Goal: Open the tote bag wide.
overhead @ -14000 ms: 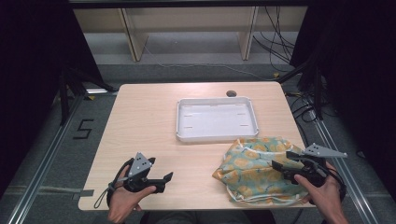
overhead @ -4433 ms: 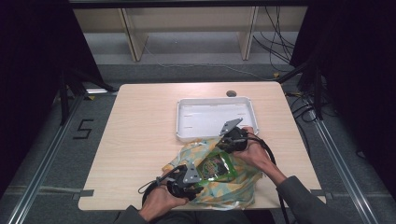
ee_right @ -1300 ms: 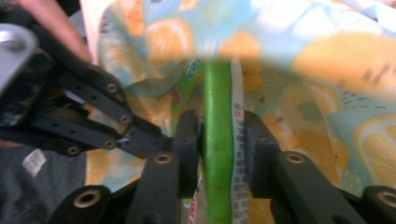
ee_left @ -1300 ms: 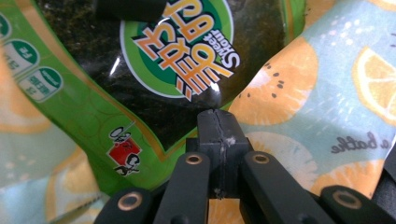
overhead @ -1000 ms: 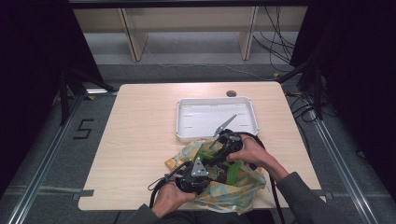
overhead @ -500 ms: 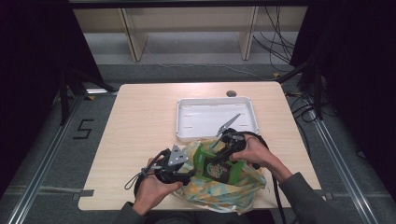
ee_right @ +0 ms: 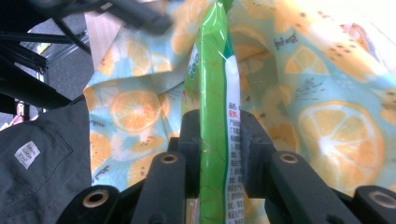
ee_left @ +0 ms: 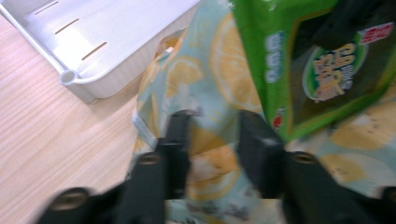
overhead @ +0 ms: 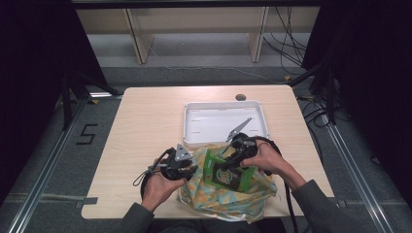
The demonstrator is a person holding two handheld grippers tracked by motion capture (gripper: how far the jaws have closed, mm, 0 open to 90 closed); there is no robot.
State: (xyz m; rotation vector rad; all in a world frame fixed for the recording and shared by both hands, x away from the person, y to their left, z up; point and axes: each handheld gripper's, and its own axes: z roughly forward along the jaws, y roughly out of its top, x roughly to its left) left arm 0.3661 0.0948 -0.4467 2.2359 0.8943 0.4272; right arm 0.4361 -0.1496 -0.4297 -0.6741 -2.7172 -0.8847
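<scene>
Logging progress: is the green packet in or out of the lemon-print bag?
Mostly out: the green packet, clamped by the right gripper, stands above the bag; its lower edge is hidden.

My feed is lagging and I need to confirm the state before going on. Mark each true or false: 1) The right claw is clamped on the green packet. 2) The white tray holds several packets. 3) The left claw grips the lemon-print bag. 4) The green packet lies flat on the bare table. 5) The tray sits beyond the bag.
1) True: the right claw has its jaws pressed on the green packet.
2) False: the white tray has no packets in it.
3) True: the left claw pinches the fabric of the lemon-print bag.
4) False: it is held up over the bag.
5) True, in the high view.
</scene>
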